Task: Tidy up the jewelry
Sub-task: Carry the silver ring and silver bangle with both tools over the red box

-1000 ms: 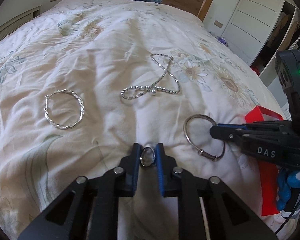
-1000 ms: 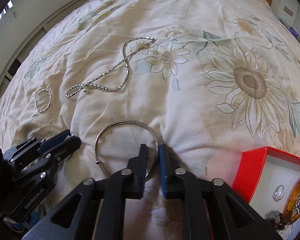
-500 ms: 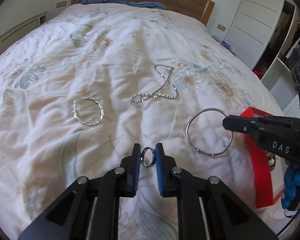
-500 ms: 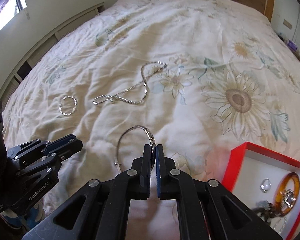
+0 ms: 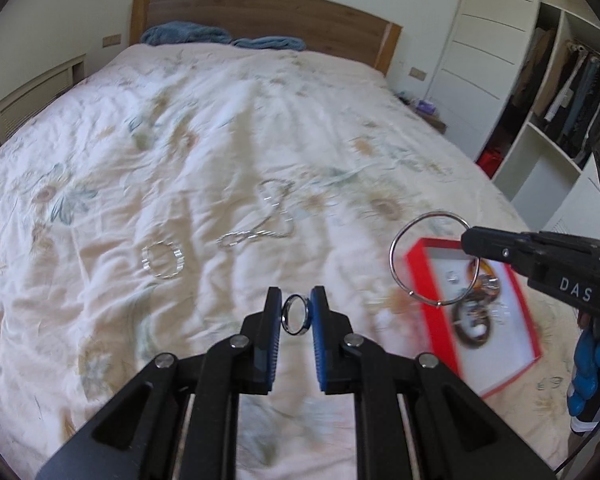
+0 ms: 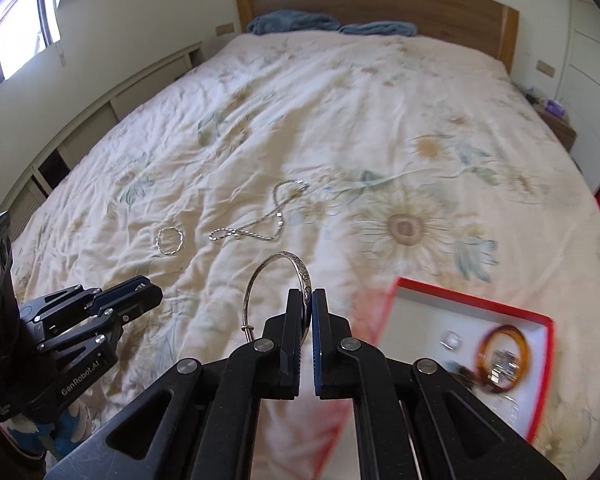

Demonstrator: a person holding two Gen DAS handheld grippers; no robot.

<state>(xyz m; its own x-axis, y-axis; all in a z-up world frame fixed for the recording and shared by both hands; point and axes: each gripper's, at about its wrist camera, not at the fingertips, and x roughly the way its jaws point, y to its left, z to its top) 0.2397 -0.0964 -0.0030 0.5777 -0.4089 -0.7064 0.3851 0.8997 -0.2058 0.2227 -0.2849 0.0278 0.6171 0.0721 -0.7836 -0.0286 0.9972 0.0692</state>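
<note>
My left gripper [image 5: 296,314] is shut on a small silver ring [image 5: 295,315] and holds it above the bedspread. My right gripper [image 6: 307,306] is shut on a large silver bangle [image 6: 278,280], lifted off the bed; the bangle also shows in the left wrist view [image 5: 434,258], hanging over the red jewelry box [image 5: 516,344]. The box [image 6: 538,376] holds an amber bangle [image 6: 504,350], a small ring and other pieces. A twisted silver bracelet [image 6: 170,241] and a silver chain necklace [image 6: 260,218] lie on the bed beyond both grippers.
The bed [image 5: 204,128] has a floral cover, a wooden headboard [image 5: 260,16] and blue pillows [image 5: 184,34]. A white wardrobe and open shelves [image 5: 540,132] stand at the right. A low cabinet [image 6: 100,128] runs along the left wall.
Both grippers have risen and pulled back from the bed. The right gripper lifted the bangle off the cover and carried it toward the red box. The left still holds the ring.
</note>
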